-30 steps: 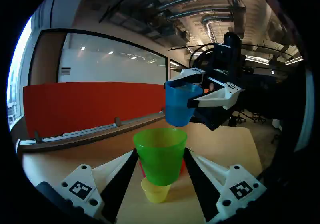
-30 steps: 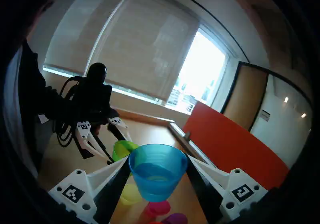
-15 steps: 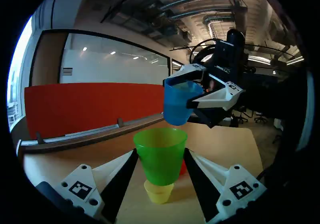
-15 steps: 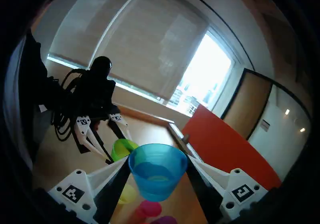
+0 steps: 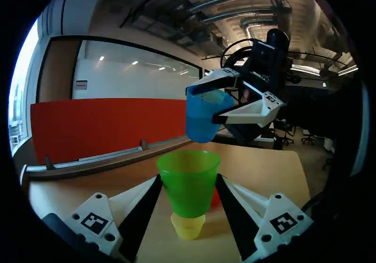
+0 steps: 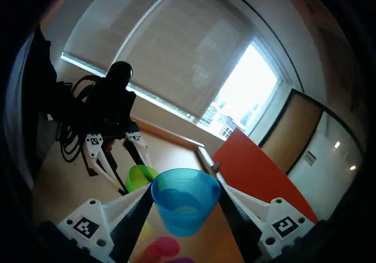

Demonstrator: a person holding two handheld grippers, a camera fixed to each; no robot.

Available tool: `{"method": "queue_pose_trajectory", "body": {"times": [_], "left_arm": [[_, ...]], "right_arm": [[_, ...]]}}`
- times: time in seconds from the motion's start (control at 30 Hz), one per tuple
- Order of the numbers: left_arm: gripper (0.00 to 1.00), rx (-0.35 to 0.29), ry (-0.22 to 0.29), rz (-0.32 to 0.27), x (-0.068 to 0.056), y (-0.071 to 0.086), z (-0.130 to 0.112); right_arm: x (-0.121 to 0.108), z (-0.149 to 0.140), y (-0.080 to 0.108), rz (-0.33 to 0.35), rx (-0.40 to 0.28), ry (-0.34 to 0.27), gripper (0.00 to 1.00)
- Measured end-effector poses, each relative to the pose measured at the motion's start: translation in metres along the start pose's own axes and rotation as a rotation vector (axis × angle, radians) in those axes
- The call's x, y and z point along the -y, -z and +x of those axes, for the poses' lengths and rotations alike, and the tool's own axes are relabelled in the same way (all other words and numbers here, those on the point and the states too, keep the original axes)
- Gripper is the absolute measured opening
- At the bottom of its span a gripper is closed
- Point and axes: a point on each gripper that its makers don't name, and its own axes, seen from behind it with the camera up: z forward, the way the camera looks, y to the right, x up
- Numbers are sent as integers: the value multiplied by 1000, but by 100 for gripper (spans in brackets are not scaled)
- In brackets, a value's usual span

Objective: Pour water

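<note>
In the left gripper view, my left gripper sits at the bottom centre of the frame, both fingers pressed against the sides of a green cup that stands upright between them. I can't see into it from this angle. Above it, in the upper middle of the frame, the right gripper comes in from the right and clamps a blue cup. That cup hangs in the air, apart from the green rim and a little right of it, leaning only slightly. Below the green cup a yellow cup stands on the wooden table, and a sliver of a red cup peeks out at the green cup's right side. A red panel runs across the left of the frame behind the table. In the right gripper view, the blue cup is at the bottom centre between the two fingers, both touching its wall, and I can see water low inside it. The green cup shows just beyond it to the left, in the far gripper's fingers. A pink cup lies at the bottom edge, and a bright window fills the upper right.
</note>
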Motion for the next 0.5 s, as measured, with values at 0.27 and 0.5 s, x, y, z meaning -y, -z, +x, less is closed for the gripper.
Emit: {"method": "queue_pose_trajectory", "body": {"times": [0.27, 0.5], "left_arm": [[82, -1, -1, -1, -1, 2, 2], [82, -4, -1, -1, -4, 1, 2]], "right_arm": [[-3, 4, -5, 6, 0, 30, 93], [-5, 10, -11, 16, 4, 83, 93]]}}
